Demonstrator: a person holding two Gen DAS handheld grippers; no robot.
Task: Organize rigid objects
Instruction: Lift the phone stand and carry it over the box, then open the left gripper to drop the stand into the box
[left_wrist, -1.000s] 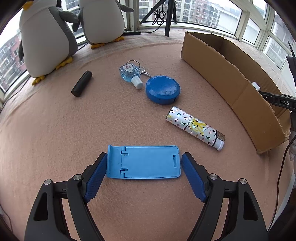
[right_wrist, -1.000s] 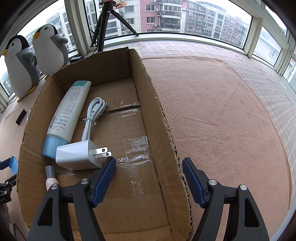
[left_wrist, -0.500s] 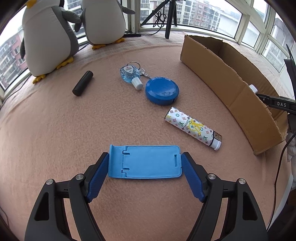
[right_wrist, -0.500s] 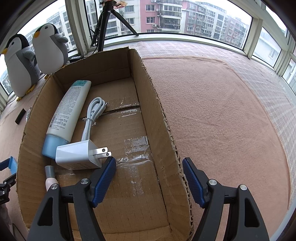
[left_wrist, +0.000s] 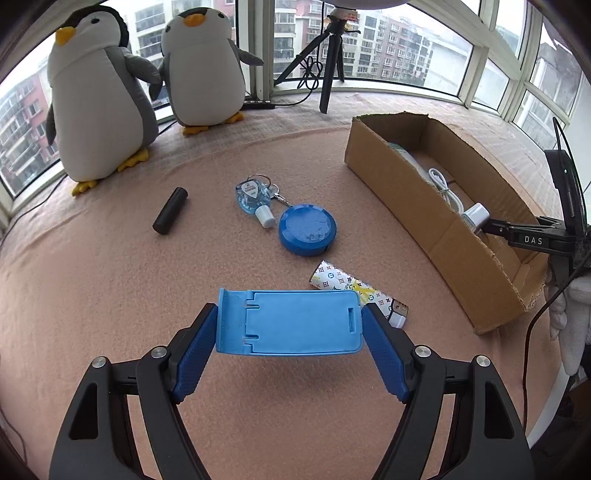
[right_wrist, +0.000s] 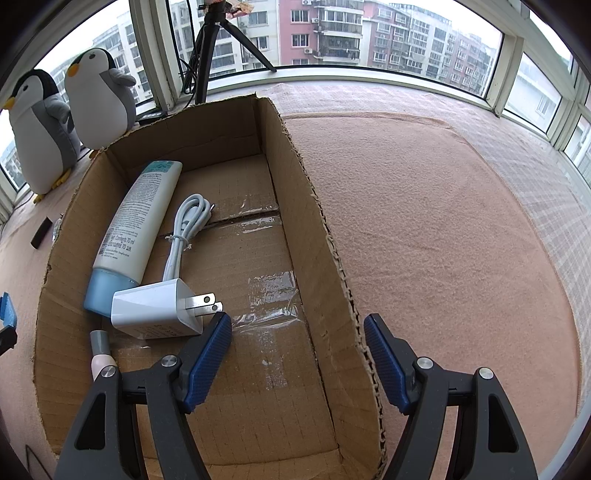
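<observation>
1. The left gripper pinches a blue folding phone stand by its two short ends, one pad on each side; a shadow on the cloth under the stand suggests it is lifted clear.
2. The right gripper is spread and holds nothing; it straddles the right wall of the cardboard box, left finger inside, right finger outside over the cloth.
3. Already in the box: a white tube with a blue cap, a white charger plug with its coiled cable, and a small pink and grey item at the near left corner, too hidden to name.
4. Left on the pink cloth outside the box: a patterned lighter just beyond the stand, a round blue tin, a blue key fob on a ring, and a black cylinder.
5. By my reckoning the task is under halfway: the stand is in hand and must travel right to the box, then four items remain.
</observation>
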